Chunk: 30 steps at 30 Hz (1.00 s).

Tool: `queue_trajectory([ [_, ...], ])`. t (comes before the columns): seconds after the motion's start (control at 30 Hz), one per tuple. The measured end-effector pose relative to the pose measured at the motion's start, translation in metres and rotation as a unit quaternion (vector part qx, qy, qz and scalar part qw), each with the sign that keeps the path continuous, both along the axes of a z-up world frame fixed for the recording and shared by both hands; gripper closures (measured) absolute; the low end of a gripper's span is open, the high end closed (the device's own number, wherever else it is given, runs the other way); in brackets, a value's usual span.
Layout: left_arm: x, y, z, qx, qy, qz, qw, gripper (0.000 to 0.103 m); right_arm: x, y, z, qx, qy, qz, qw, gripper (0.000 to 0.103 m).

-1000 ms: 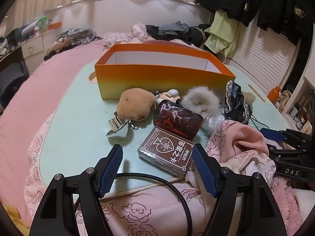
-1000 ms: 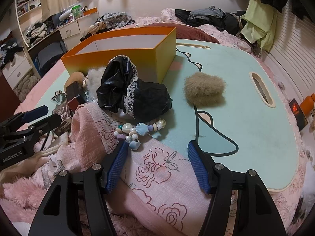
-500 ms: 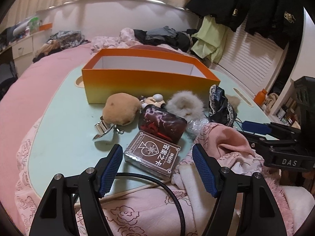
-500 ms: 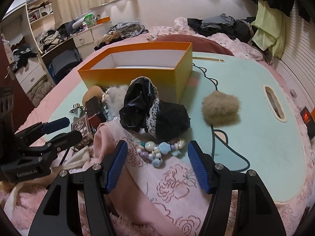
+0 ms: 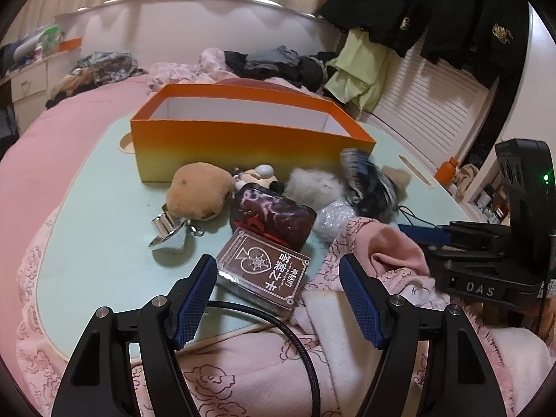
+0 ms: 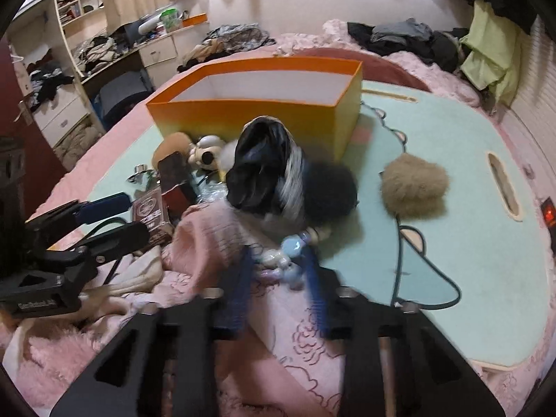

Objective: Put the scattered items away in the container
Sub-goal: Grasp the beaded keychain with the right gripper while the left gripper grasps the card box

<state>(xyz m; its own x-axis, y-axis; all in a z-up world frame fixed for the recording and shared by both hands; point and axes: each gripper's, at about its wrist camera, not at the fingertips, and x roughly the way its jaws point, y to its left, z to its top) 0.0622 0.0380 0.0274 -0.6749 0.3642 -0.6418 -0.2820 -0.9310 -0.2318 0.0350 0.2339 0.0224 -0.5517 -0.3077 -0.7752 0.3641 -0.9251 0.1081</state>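
Right gripper (image 6: 278, 271) clenching around bead bracelet (image 6: 288, 253) near the board's front edge — orange box (image 6: 257, 104) straight ahead toward the far edge; left gripper (image 5: 276, 299) released, idle.

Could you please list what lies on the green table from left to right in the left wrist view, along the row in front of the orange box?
Shiny metal clip → tan plush toy → dark red marbled pouch → white fluffy pompom → black lace-trimmed cloth.

Pink blanket (image 5: 264, 375), black cable (image 5: 278, 316), clothes pile (image 5: 281, 64) at back.
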Motion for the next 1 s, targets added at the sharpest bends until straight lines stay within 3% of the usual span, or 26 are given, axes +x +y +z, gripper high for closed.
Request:
queue_trajectory([
  [0.17, -0.006, 0.001, 0.002, -0.010, -0.002, 0.009, 0.9999, 0.030, 0.005, 0.002, 0.004, -0.004, 0.013, -0.001, 1.000, 0.085],
  [0.23, -0.008, 0.000, 0.001, -0.012, -0.006, 0.010, 0.9999, 0.025, 0.007, 0.006, 0.009, -0.011, 0.023, -0.005, 1.000, 0.091],
  [0.57, -0.018, 0.013, -0.007, -0.037, -0.020, -0.014, 0.9990, 0.025, 0.015, 0.011, 0.052, -0.064, 0.078, 0.007, 0.995, 0.092],
  [0.63, -0.017, 0.011, -0.007, -0.030, -0.020, -0.013, 0.9993, 0.035, 0.006, 0.007, 0.067, -0.066, 0.096, 0.009, 0.993, 0.092],
  [0.77, -0.017, 0.008, -0.009, -0.020, -0.022, -0.012, 0.9995, 0.035, -0.022, -0.010, 0.089, -0.061, 0.119, 0.004, 0.991, 0.092],
  [1.0, -0.012, 0.003, -0.005, -0.012, -0.008, -0.009, 0.9999, 0.036, -0.082, -0.031, 0.081, -0.084, 0.075, -0.008, 0.994, 0.092],
])
